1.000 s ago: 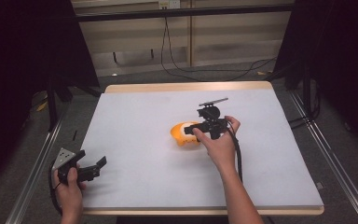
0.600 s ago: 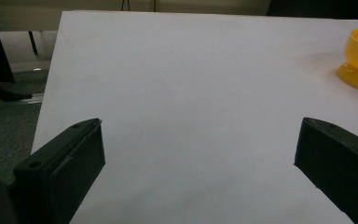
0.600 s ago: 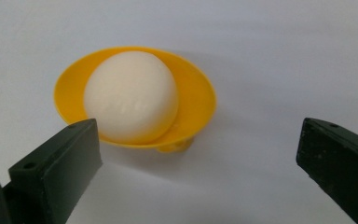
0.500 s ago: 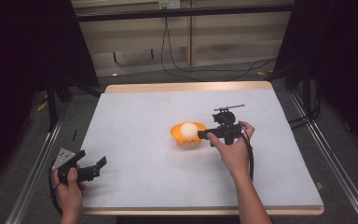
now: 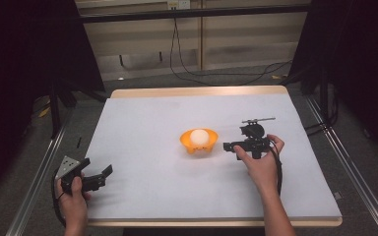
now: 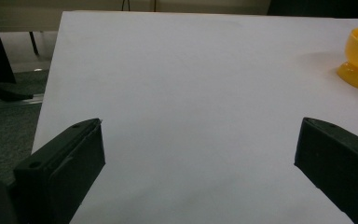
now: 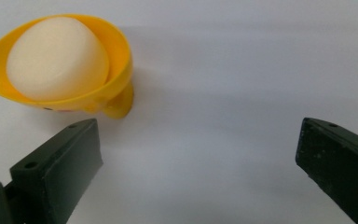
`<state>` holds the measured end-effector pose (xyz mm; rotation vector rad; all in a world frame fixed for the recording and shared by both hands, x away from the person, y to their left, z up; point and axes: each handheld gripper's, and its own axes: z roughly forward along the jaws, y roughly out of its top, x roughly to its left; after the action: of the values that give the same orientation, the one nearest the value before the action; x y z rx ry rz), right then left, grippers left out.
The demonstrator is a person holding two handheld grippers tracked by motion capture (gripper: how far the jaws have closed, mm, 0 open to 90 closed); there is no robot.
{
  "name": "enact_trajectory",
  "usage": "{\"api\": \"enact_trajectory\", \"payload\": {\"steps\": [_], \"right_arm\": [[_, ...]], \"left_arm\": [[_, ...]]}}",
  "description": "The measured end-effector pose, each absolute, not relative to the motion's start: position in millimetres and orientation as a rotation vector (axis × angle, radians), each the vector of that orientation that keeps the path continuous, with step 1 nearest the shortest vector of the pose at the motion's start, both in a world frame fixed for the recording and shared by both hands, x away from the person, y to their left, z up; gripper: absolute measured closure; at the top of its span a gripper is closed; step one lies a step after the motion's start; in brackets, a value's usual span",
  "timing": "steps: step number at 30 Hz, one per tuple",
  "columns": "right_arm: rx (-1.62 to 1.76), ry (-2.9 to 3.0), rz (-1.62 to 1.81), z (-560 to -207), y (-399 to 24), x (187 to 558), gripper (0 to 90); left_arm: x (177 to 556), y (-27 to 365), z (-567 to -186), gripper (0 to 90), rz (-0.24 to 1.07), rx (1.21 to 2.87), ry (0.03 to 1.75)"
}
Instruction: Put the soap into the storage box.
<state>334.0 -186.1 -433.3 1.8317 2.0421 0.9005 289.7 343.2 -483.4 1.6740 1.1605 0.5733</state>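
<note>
Where the white table [image 5: 142,123] meets its near-left corner: the left gripper [image 5: 100,175] sits low over the surface, held in the person's left hand [image 5: 71,194].
Left gripper fingers: spread wide apart with bare tabletop between them — nothing gripped, as the left gripper view shows.
Left gripper's outlook: the cup stands far off at the upper right edge of the left gripper view, well apart from the jaws.
Orange cup [image 5: 198,141]: near the table's middle, upright on a short foot, its rim flaring outward like a small bowl; bright yellow-orange plastic.
White ball [image 5: 199,136]: pale, matte, rounded, seated inside the cup and rising a little above the rim.
Right gripper [image 5: 226,145]: just right of the cup, pointed towards it, held in the right hand [image 5: 258,162].
Right gripper fingers: wide open and empty — in the right gripper view the cup lies beyond the left jaw's tip, apart from both jaws.
</note>
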Motion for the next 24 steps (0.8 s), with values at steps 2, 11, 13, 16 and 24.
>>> {"api": "enact_trajectory", "payload": {"steps": [2,11,13,16,24], "right_arm": [[1.834,2.036,0.894,-435,-190,332,0.0],[1.861,1.997,0.893,-440,-208,324,0.3],[1.863,1.992,0.89,-441,-212,323,0.4],[1.865,1.978,0.887,-442,-219,320,0.9],[1.871,1.945,0.879,-448,-238,312,1.0]], "left_arm": [[290,343,-483,1.3,0.572,1.675,1.158],[290,343,-483,1.3,0.572,1.675,1.158],[290,343,-483,1.3,0.575,1.677,1.156],[290,343,-483,1.3,0.576,1.677,1.157],[290,343,-483,1.2,0.58,1.677,1.158]]}}
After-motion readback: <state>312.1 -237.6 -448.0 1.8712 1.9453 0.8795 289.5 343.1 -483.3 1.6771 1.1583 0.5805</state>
